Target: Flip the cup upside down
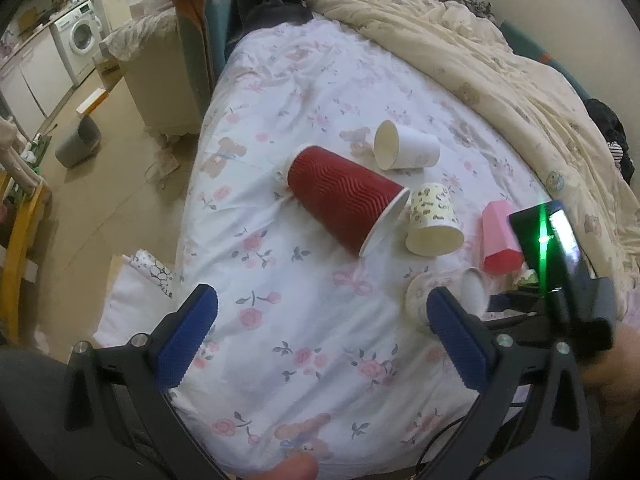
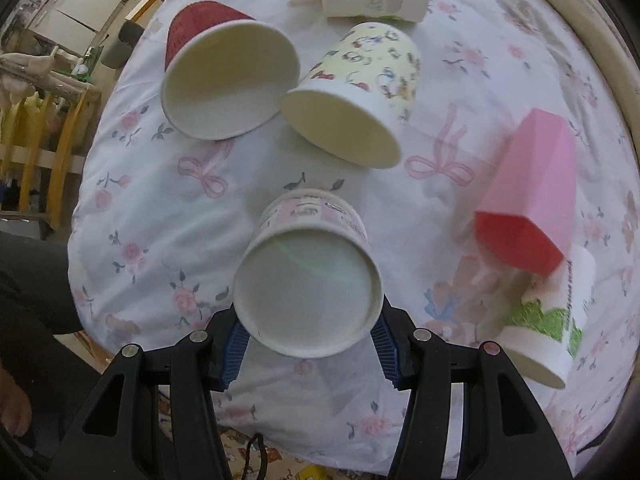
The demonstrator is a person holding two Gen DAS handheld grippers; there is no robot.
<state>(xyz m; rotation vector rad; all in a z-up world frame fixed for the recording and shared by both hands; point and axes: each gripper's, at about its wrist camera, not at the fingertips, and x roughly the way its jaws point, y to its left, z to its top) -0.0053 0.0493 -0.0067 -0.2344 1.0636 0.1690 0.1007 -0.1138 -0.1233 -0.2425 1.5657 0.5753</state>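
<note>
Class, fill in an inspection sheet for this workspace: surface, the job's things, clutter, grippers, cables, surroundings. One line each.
Surface: bed with floral sheet, rumpled cream duvet along the far side.
Job's things: pink-banded paper cup held between the right gripper's fingers, its open mouth facing the camera.
Clutter: red ribbed cup, plain white cup, cartoon-print cup and pink faceted cup all lying on their sides; green-print cup tilted.
Grippers: left gripper open above the sheet, holding nothing; right shut on the cup.
Cables: a thin black cable below the right gripper.
Surroundings: washing machine, grey bin on the floor, yellow wooden frame.
</note>
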